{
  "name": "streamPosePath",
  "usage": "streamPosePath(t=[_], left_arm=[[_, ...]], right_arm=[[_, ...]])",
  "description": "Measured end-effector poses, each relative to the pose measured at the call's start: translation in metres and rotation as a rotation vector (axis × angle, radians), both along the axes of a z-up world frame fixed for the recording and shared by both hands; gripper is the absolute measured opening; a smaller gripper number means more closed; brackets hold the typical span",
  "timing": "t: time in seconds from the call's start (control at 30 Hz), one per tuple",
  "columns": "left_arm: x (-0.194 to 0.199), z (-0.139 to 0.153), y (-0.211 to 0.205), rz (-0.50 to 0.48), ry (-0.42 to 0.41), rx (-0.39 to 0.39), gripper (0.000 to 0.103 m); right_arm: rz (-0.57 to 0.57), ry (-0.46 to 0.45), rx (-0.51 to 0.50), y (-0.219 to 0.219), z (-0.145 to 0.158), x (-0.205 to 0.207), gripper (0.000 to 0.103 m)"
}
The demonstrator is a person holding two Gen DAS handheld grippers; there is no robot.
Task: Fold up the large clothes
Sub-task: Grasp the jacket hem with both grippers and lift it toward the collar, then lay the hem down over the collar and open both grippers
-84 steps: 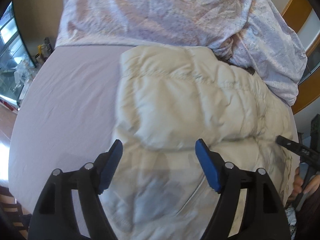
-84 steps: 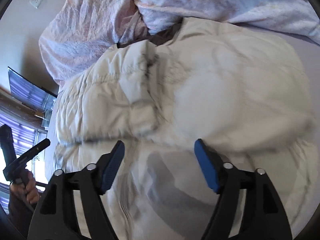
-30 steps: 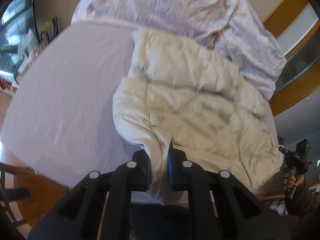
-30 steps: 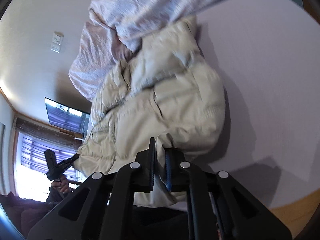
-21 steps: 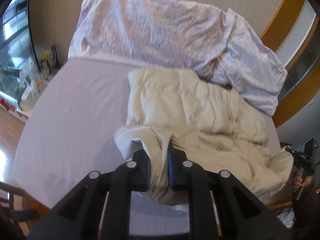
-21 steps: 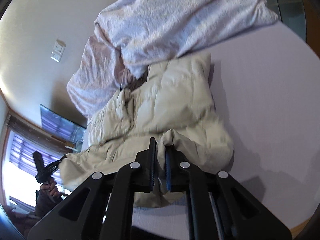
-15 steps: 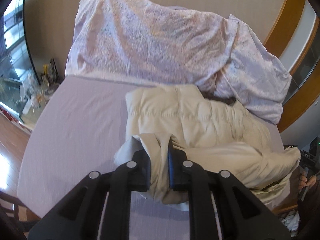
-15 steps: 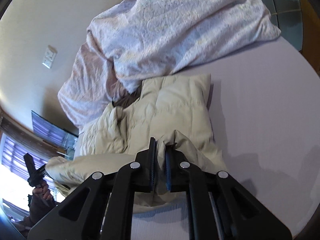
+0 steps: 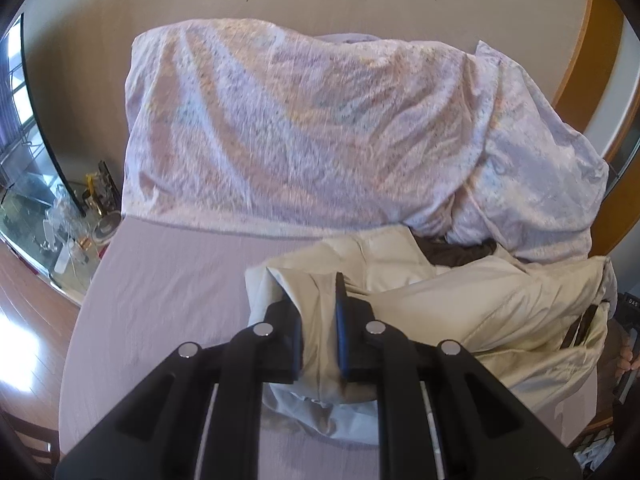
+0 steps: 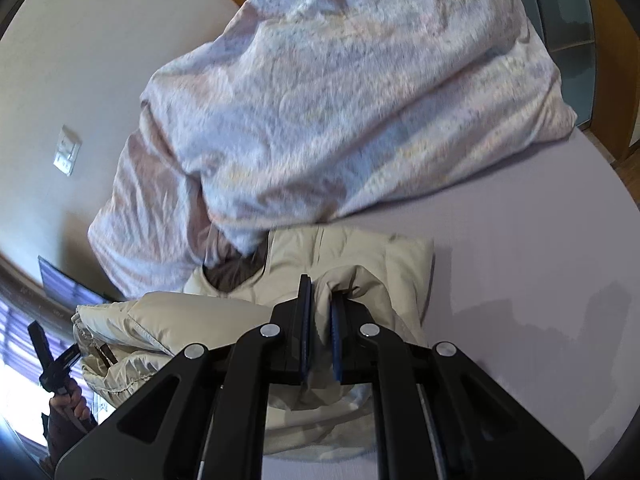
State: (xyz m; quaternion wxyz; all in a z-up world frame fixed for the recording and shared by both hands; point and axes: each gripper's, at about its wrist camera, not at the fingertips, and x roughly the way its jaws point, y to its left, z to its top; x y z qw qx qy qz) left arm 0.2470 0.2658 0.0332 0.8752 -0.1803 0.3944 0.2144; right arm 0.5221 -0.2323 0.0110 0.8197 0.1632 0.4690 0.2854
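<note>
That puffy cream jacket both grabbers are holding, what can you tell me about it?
The cream jacket looks quilted and padded, with a smooth, slightly shiny shell and a dark brown lining showing near the collar. It lies on the lilac bed sheet, its far end against the heaped floral duvet. The near hem is lifted: the left gripper and right gripper each pinch a fold of it, so it sags between them, partly doubled over itself.

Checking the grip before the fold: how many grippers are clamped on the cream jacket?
2. The left gripper and the right gripper each pinch a fold of the jacket near its bottom edge.
</note>
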Motion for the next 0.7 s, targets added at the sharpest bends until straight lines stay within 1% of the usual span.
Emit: streamPosePath(t=[0.1, 0.23, 0.33, 0.53, 0.7], left_arm=[[0.016, -0.003, 0.008, 0.014, 0.01, -0.005, 0.014], [0.036, -0.015, 0.018, 0.037, 0.032, -0.021, 0.014], [0.054, -0.029, 0.029, 0.059, 0.059, -0.039, 0.014], [0.084, -0.061, 0.048, 0.101, 0.117, -0.071, 0.016], [0.105, -0.091, 0.062, 0.143, 0.17, -0.1, 0.017]], right_arm=[[-0.038, 0.006, -0.01, 0.008, -0.003, 0.014, 0.009], [-0.083, 0.036, -0.022, 0.019, -0.017, 0.032, 0.009], [-0.103, 0.058, -0.028, 0.026, -0.029, 0.045, 0.009], [-0.125, 0.104, -0.075, 0.042, -0.058, 0.072, 0.009], [-0.116, 0.116, -0.118, 0.059, -0.079, 0.089, 0.009]])
